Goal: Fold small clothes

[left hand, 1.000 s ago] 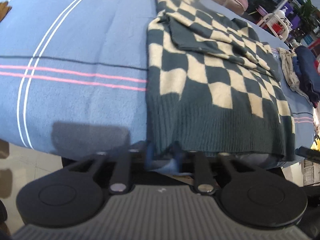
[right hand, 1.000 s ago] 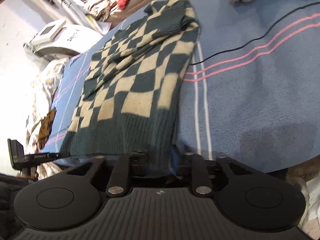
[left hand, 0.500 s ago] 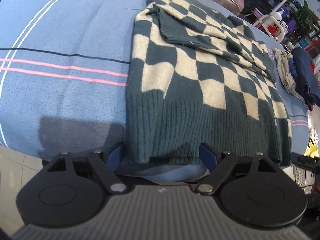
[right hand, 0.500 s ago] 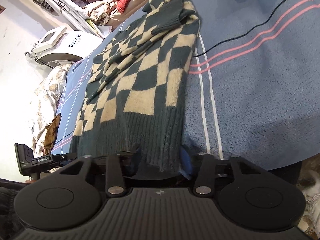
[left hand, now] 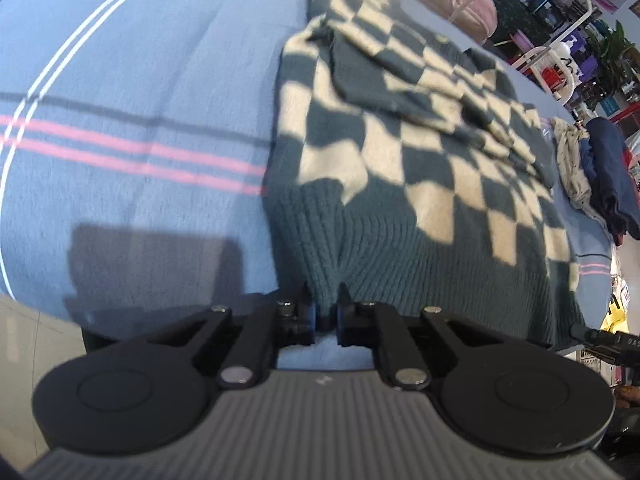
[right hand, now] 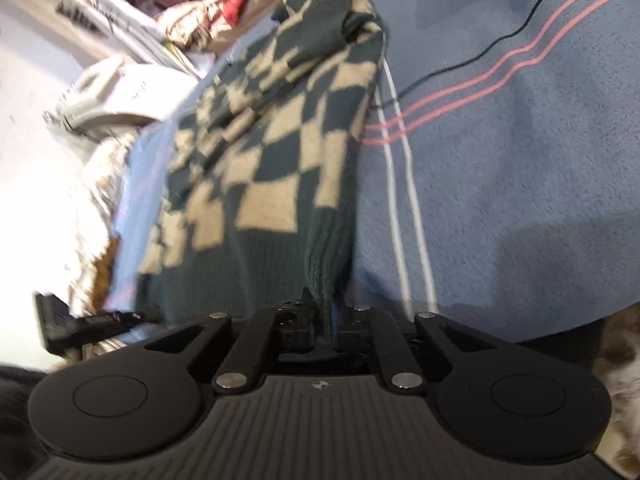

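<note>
A dark green and cream checkered sweater (left hand: 420,152) lies flat on a blue striped blanket (left hand: 140,100), its sleeves folded across the chest. The ribbed hem hangs at the near edge. My left gripper (left hand: 326,312) is shut on the hem near its left corner, and the knit bunches up between the pads. In the right wrist view the same sweater (right hand: 272,152) stretches away, and my right gripper (right hand: 326,316) is shut on the hem at its right corner, lifting a ridge of ribbing. The other gripper (right hand: 92,320) shows at the left edge.
A pile of folded clothes (left hand: 600,168) sits on the blanket at the far right. A black cable (right hand: 500,40) crosses the blanket (right hand: 520,160) beside the sweater. A white machine (right hand: 120,96) and heaped bedding stand beyond the bed. White chairs (left hand: 548,68) stand behind.
Both grippers closed from open onto the sweater's ribbed hem, which now bunches between the pads. The left gripper shifted slightly along the hem.
</note>
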`<state>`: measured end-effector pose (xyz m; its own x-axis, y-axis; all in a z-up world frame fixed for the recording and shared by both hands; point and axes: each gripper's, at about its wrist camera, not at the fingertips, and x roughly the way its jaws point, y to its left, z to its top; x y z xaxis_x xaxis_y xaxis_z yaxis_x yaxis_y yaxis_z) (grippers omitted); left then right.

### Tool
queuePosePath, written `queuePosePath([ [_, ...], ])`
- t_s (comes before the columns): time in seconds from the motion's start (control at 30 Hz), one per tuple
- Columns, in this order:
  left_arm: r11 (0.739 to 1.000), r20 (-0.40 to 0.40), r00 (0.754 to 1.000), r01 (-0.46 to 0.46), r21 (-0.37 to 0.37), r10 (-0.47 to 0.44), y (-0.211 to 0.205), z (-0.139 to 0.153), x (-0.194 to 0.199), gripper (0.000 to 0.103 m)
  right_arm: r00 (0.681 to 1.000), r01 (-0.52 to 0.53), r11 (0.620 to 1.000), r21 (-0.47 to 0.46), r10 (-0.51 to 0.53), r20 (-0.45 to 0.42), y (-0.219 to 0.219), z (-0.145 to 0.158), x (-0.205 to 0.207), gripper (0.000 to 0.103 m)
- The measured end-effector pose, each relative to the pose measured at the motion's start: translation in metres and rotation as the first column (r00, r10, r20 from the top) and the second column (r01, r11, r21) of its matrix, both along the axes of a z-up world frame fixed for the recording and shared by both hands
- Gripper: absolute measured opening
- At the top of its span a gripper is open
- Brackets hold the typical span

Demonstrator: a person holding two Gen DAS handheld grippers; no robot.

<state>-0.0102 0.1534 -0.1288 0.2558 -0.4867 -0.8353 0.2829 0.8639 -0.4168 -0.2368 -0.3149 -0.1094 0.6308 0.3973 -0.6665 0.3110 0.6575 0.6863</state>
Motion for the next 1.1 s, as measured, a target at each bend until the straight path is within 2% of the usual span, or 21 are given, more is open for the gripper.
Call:
queuePosePath([
  [0.1, 0.999, 0.055, 0.998, 0.011, -0.034, -0.009, -0.005, 0.022, 0.024, 0.008, 0.997, 0.040, 0.996, 0.075, -0.044, 0.061, -0.017, 0.014, 0.012, 0.013],
  [0.2, 0.999, 0.112, 0.994, 0.024, -0.029, -0.020, -0.019, 0.038, 0.063, 0.008, 0.992, 0.051, 0.995, 0.092, -0.061, 0.110, -0.033, 0.030, 0.043, 0.013],
  [0.33, 0.999, 0.197, 0.979, 0.051, -0.013, -0.048, -0.053, 0.059, 0.126, 0.008, 0.981, 0.006, 1.000, 0.031, -0.012, 0.192, -0.050, 0.054, 0.109, 0.013],
  [0.4, 0.999, 0.228, 0.973, 0.046, -0.013, -0.042, -0.071, 0.069, 0.165, 0.008, 0.974, -0.005, 1.000, -0.030, 0.012, 0.225, -0.063, 0.067, 0.146, 0.012],
  [0.47, 1.000, 0.252, 0.967, 0.029, 0.003, -0.029, -0.087, 0.076, 0.201, 0.008, 0.969, 0.008, 0.995, -0.098, 0.016, 0.246, -0.075, 0.077, 0.182, 0.012],
  [0.53, 1.000, 0.257, 0.966, 0.019, 0.016, -0.022, -0.104, 0.079, 0.239, 0.008, 0.967, 0.016, 0.993, -0.121, 0.015, 0.252, -0.090, 0.081, 0.215, 0.012],
  [0.67, 0.995, 0.241, 0.970, 0.003, 0.103, -0.028, -0.138, 0.068, 0.301, 0.008, 0.973, 0.075, 0.977, -0.200, -0.028, 0.228, -0.114, 0.074, 0.274, 0.012],
  [0.73, 0.994, 0.204, 0.979, 0.003, 0.109, -0.025, -0.150, 0.055, 0.323, 0.008, 0.977, 0.105, 0.969, -0.223, -0.058, 0.207, -0.123, 0.064, 0.293, 0.012],
  [0.93, 0.987, 0.183, 0.983, -0.032, 0.157, 0.003, -0.175, 0.020, 0.357, 0.009, 0.983, 0.153, 0.955, -0.253, -0.121, 0.140, -0.141, 0.028, 0.322, 0.012],
  [1.03, 0.980, 0.214, 0.977, -0.060, 0.191, 0.018, -0.179, 0.012, 0.363, 0.020, 0.988, 0.131, 0.946, -0.297, -0.100, 0.119, -0.138, 0.018, 0.330, 0.013],
  [1.1, 0.968, 0.241, 0.971, -0.067, 0.241, 0.008, -0.182, 0.010, 0.365, 0.057, 0.992, 0.095, 0.937, -0.336, -0.060, 0.112, -0.132, 0.018, 0.335, 0.020],
])
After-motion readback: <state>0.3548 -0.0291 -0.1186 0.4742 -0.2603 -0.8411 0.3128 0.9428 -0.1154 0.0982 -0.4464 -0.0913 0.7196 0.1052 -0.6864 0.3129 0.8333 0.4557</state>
